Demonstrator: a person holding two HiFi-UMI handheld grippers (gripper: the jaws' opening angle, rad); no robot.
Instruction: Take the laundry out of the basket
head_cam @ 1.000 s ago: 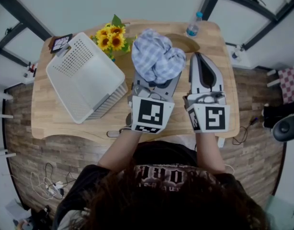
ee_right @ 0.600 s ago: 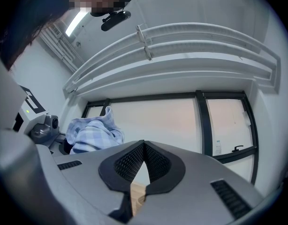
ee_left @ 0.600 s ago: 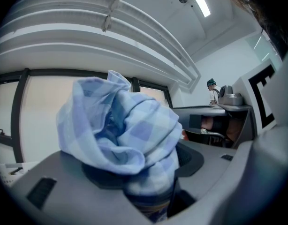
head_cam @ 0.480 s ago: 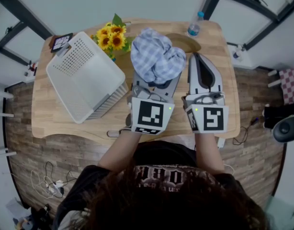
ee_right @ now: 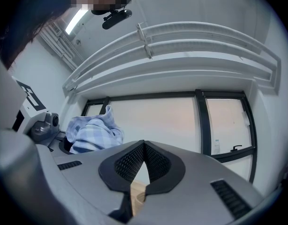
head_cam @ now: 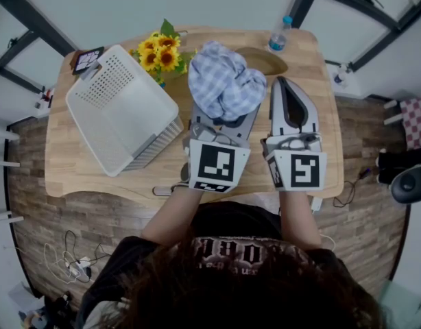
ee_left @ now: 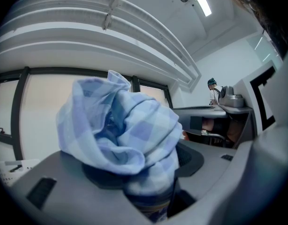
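Wood-topped surface (head_cam: 197, 177), brick-pattern floor around it, and almost nothing on it has changed over the last second. Our left claw (head_cam: 223, 123) is still clamped on the blue-checked cloth (head_cam: 224, 81), which bunches up over the jaws exactly as before. Our right claw (head_cam: 284, 88), just beside it at 3 o'clock, has its jaws together on nothing and has not shifted either. The white basket (head_cam: 121, 108) lies apart at 9 o'clock from the left claw, with the sunflowers (head_cam: 158, 53) at 11 o'clock between basket and cloth. A water bottle (head_cam: 278, 36) stands at the far edge, at 1 o'clock. We judge this a pause: the laundry is already out of the basket and only needs setting down on bare wood.
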